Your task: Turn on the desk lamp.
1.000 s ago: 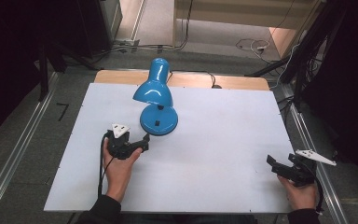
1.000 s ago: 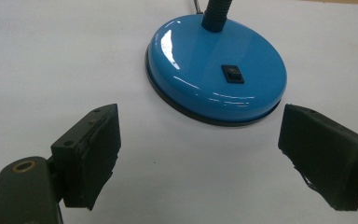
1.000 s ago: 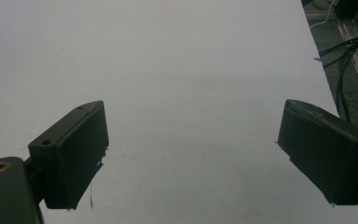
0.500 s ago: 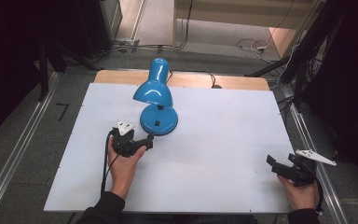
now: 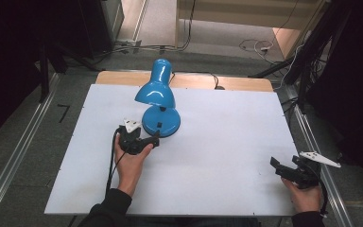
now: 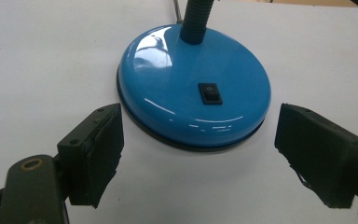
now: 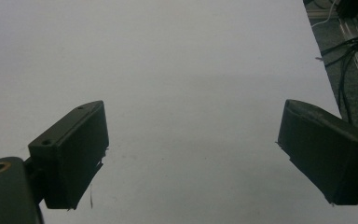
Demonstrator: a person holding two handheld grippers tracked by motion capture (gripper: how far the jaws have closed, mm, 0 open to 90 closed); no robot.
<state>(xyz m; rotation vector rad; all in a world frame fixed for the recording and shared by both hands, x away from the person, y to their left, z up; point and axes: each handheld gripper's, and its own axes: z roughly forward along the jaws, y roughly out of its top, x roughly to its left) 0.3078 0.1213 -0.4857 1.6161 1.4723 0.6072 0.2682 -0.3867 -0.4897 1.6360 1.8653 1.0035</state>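
Judging from how things lie, the work is at its start: the blue lamp (image 5: 159, 101) stands untouched at the far middle of the white board (image 5: 227, 142), its round base (image 6: 193, 88) just ahead of the left gripper (image 5: 139, 142), whose jaws are spread wide and hold nothing; the rocker switch (image 6: 210, 93) faces them, so reaching or pressing is judged to be left; the right gripper (image 5: 290, 171), likewise wide open and empty, is kept well apart near the board's right edge; bare board lies between them, while the lamp's shade (image 5: 155, 93) overhangs the base.
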